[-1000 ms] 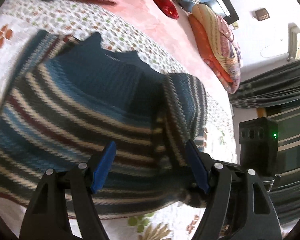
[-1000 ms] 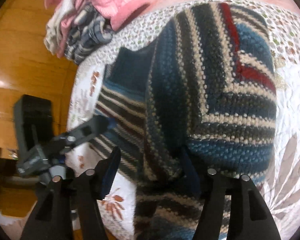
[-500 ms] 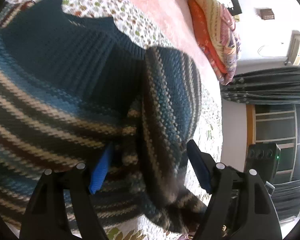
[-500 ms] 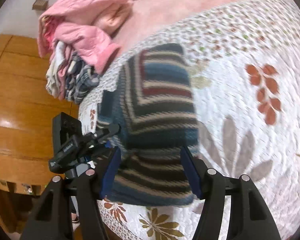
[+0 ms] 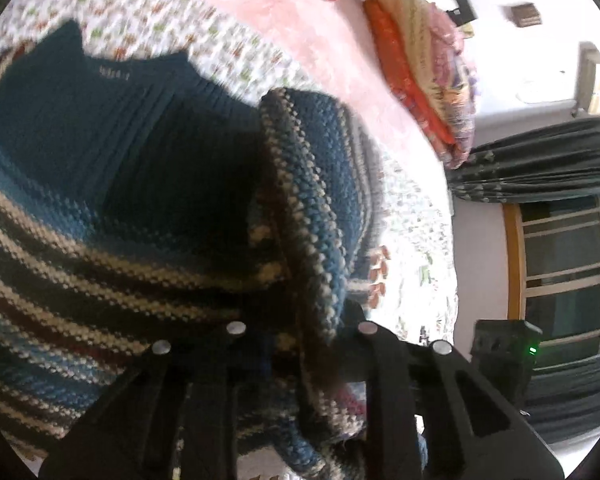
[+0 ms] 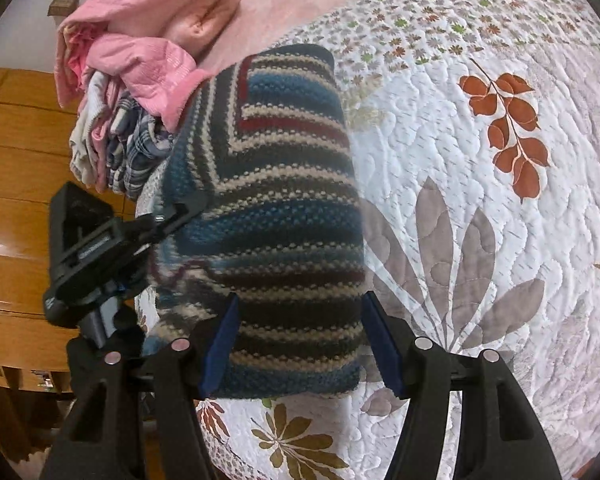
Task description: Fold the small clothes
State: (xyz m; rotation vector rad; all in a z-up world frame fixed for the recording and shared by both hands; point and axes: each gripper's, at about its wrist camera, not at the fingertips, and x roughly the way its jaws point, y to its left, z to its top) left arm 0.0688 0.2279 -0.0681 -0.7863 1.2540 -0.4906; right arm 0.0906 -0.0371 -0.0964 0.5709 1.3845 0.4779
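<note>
Mid-fold: left gripper (image 5: 300, 344) clamped on striped blue knit sweater (image 6: 268, 216) edge, on floral quilted bed (image 6: 480, 208).
Right gripper (image 6: 300, 344) wide open, empty, straddling hem; next likely carry fold across, flatten.

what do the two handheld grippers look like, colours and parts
Both are black plastic with two broad, slotted finger arms and round silver rivets at the joints. The right gripper has blue pads lining the inner faces of its fingers. On the left gripper the pads are hidden by the striped sweater. Its body, seen from the right wrist view, is a boxy black block with small white lettering. No hands or sleeves show.
</note>
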